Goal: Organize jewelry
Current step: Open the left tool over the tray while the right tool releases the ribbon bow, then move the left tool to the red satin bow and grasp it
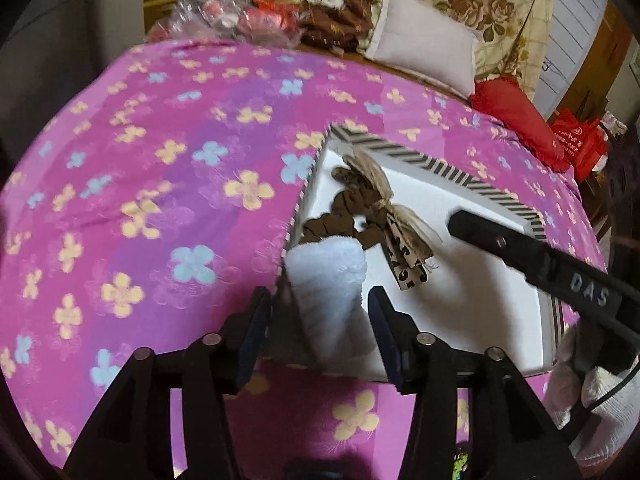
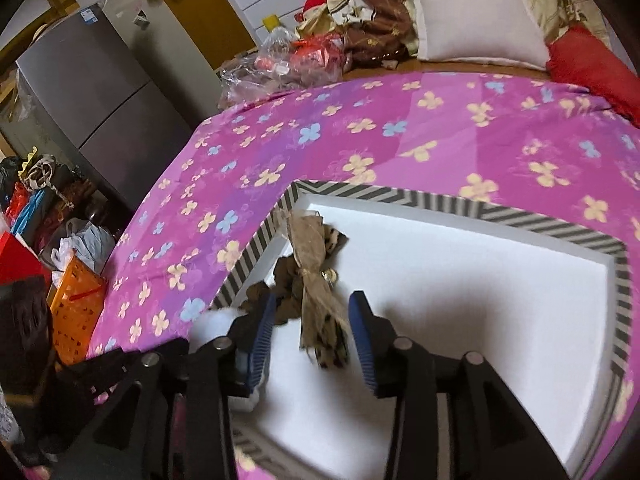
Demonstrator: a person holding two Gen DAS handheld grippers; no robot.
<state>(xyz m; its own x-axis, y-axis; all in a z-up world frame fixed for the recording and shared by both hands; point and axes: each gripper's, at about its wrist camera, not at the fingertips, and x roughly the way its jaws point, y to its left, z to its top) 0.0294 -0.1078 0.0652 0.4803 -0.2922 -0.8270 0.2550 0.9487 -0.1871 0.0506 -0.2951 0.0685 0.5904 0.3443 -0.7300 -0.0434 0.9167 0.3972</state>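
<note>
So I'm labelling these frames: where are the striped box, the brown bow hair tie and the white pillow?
striped box (image 2: pixel 532 216): right wrist view, far striped rim.
brown bow hair tie (image 2: pixel 308 276): right wrist view, knot of the bow.
white pillow (image 1: pixel 424 46): left wrist view, middle of its face.

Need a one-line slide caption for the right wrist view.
Right tool open above a brown bow hair accessory lying in a white, stripe-rimmed tray on a pink floral bedspread.
</note>
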